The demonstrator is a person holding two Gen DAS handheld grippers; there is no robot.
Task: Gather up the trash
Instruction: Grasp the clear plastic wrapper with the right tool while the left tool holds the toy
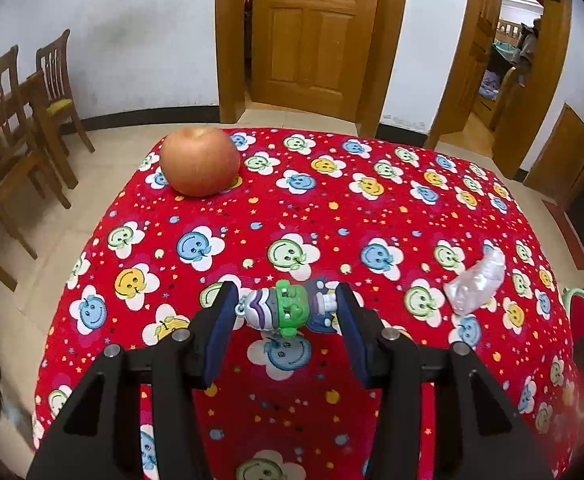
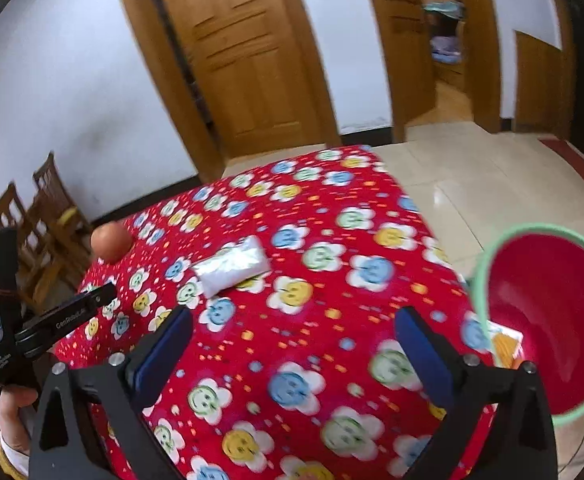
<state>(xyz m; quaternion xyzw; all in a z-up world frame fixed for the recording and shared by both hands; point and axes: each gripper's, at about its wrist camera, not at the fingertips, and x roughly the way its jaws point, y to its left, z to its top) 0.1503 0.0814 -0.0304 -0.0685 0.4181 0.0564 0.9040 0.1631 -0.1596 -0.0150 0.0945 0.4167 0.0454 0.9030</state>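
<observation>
The apple (image 1: 200,162) is sitting at ten o'clock on the table (image 1: 372,208). The left gripper (image 1: 286,308) is squeezing the little toy (image 1: 288,306). The silver wrapper (image 1: 477,282) at three o'clock is waiting. The right gripper (image 2: 292,344) is hanging open and empty. One scrap is lying in the red bin (image 2: 548,320).

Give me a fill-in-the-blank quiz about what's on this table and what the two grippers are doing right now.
1. The left gripper has a small ___ figure between its fingers.
2. The round fruit near the table's far left corner is an ___.
3. The right gripper holds ___.
4. The red bin has a ___ rim.

Missing words: toy; apple; nothing; green
</observation>
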